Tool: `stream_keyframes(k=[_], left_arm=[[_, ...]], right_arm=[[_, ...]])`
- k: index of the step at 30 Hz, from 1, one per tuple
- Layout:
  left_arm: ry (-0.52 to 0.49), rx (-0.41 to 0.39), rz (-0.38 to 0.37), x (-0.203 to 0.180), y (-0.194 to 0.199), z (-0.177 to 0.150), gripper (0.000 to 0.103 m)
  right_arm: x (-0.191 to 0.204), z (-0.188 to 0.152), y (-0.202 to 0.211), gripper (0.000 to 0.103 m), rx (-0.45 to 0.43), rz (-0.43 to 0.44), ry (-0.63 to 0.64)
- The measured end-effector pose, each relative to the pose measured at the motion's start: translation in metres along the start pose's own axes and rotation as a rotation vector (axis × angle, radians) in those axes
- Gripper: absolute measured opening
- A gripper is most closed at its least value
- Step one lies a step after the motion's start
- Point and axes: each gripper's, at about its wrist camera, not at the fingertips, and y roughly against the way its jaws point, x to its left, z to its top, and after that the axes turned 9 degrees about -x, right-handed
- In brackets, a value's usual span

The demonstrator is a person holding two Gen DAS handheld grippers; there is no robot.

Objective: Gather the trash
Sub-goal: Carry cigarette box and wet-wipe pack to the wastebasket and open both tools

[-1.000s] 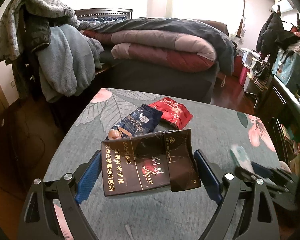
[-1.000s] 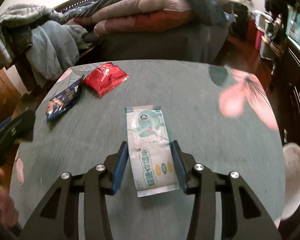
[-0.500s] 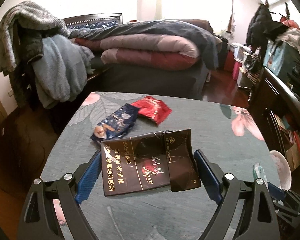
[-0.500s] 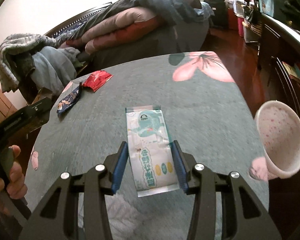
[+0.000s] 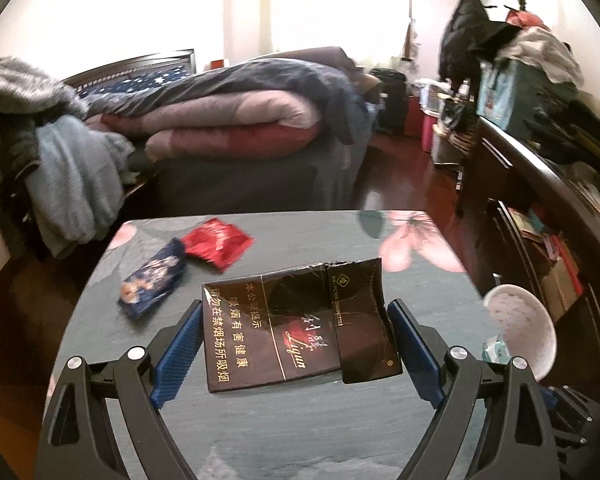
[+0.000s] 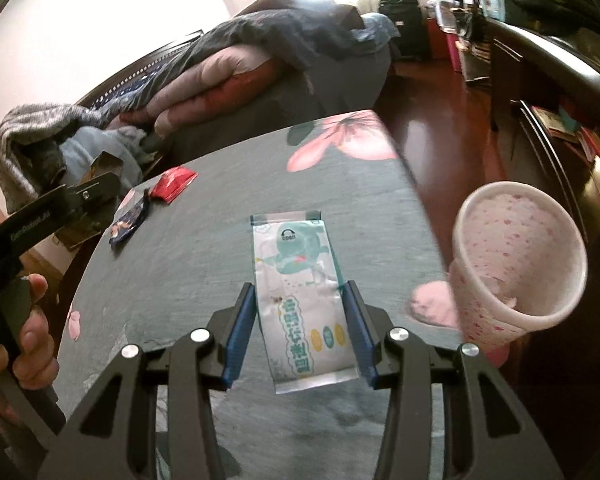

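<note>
My left gripper is shut on a dark flattened cigarette pack and holds it above the grey floral table. My right gripper is shut on a white and teal wet-wipe packet, held above the table near its right side. A pink spotted paper cup stands off the table's right edge, close to the right gripper; it also shows in the left wrist view. A red wrapper and a dark blue snack wrapper lie on the table's far left.
A bed with folded quilts stands beyond the table. Clothes hang on a chair at the left. A dark cabinet with shelves runs along the right. The left gripper's handle and hand show in the right wrist view.
Both grippers have swung to the right with their loads. The paper cup has come into view and now sits close beside the right gripper. The wrappers have not moved.
</note>
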Motion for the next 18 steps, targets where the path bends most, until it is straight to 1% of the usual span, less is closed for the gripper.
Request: stream_keyframes(k=[5, 9, 13, 18], left_arm=[[-0.038, -0.002, -0.059, -0.036, -0.002, 0.005, 0.09], [-0.07, -0.005, -0.12, -0.069, -0.004, 0.009, 0.09], [-0.112, -0.018, -0.188, -0.105, -0.004, 0.012, 0.09], [-0.164, -0.037, -0.255, -0.146, -0.005, 0.015, 0.09]], right_arm=[[-0.026, -0.002, 0.018, 0.045, -0.029, -0.022, -0.035], [-0.052, -0.004, 0.031, 0.045, -0.048, -0.044, -0.078], [-0.08, -0.004, 0.043, 0.045, -0.072, -0.082, -0.121], [-0.116, -0.001, 0.059, 0.045, -0.112, -0.141, -0.168]])
